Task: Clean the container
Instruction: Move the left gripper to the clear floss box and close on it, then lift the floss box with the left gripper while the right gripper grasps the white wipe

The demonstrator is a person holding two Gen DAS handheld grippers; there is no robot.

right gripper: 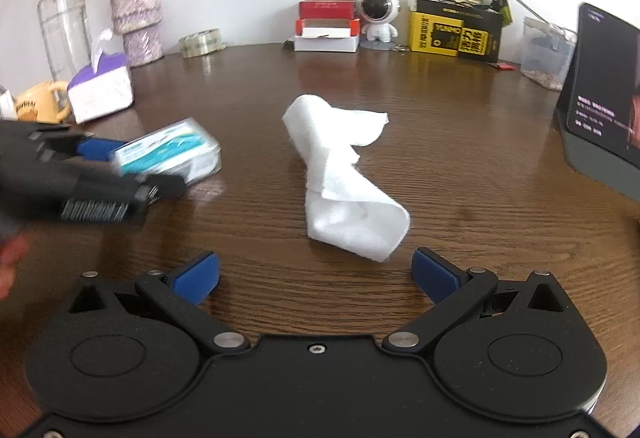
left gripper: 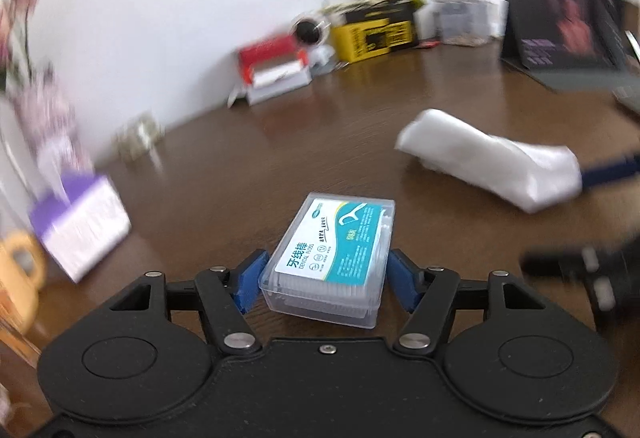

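Left gripper (left gripper: 322, 280) clamps the floss box (left gripper: 334, 254); right gripper (right gripper: 316, 278) gapes before the cloth (right gripper: 344, 182)

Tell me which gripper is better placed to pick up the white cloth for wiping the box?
The right gripper. It is open, and the cloth lies on the table just ahead of its fingertips. The left gripper is occupied: the floss box sits between its blue pads.

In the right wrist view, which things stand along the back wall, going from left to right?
Glass bottle → purple vase → tape roll → red box → white astronaut figure → yellow box → clear container.
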